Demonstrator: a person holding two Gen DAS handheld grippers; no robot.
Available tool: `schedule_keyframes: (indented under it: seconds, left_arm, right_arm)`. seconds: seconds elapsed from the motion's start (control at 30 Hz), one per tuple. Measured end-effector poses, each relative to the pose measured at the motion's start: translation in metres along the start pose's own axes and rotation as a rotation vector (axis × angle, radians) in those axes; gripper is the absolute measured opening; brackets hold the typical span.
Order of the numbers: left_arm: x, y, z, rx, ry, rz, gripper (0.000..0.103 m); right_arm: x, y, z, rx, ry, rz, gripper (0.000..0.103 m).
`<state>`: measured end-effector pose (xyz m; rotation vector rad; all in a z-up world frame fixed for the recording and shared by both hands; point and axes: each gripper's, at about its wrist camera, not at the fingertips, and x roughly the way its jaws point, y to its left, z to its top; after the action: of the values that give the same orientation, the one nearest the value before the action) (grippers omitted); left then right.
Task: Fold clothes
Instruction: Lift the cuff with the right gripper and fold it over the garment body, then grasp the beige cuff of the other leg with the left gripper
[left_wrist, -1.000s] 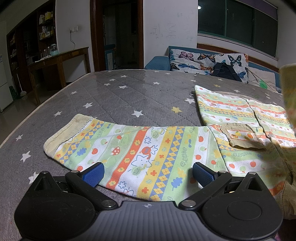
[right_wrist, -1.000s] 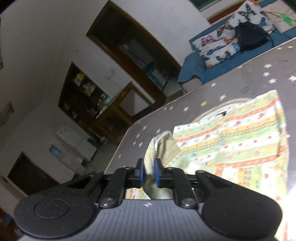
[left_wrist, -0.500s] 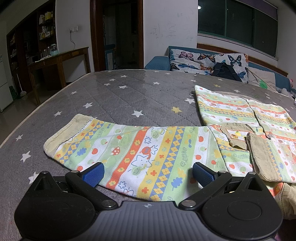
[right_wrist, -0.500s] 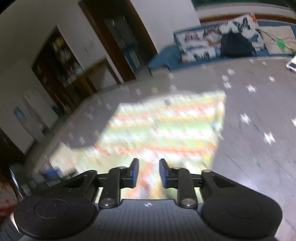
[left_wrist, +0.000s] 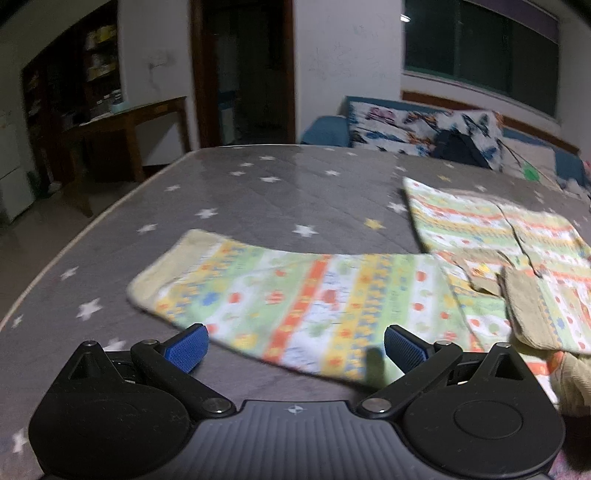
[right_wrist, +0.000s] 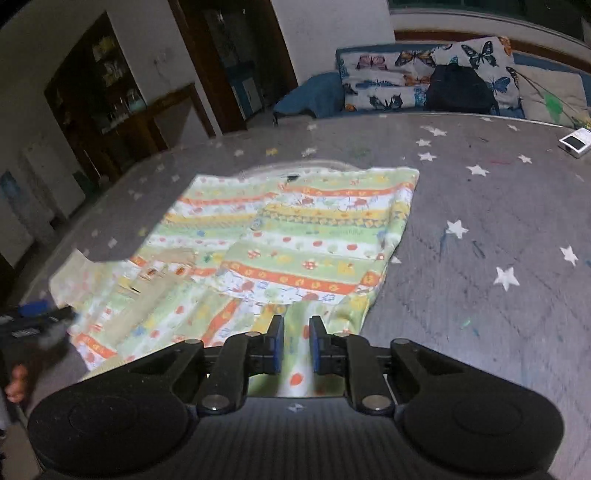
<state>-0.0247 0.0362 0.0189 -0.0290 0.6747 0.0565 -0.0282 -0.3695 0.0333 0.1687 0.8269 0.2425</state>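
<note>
Bare mattress (right_wrist: 480, 229) lies right of the striped garment (right_wrist: 295, 236); a small white box (right_wrist: 575, 141) occupies the mattress's far-right edge.

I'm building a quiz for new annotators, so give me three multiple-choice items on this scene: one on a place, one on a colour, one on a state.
1. Where does the garment lie?
A. on the grey star-print mattress
B. on the sofa
C. on the floor

2. What colour are the left gripper pads?
A. red
B. blue
C. white

3. How do the left gripper's jaws stand?
A. shut on cloth
B. wide open, empty
C. out of view

Answers: 1 A, cloth spread flat on it; 2 B, both pads show blue; 3 B, wide gap, nothing held.
</note>
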Motion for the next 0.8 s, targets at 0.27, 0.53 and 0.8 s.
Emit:
schedule_keyframes:
  seconds: [0.27, 0.53, 0.8]
  left_arm:
    - [-0.007, 0.067, 0.007, -0.223, -0.024, 0.114, 0.103]
    - [0.022, 0.090, 0.024, -0.314, -0.012, 0.131, 0.098]
    - [0.044, 0.088, 0.035, -0.308, -0.005, 0.157, 0.040]
  right_arm:
    - [0.001, 0.003, 0.005, -0.030, 0.004, 0.010, 0.016]
    - [-0.028, 0.026, 0.006, -0.130, -0.034, 0.029, 0.016]
    - [-0.053, 0.035, 0.005, -0.199, -0.069, 0.013, 0.017]
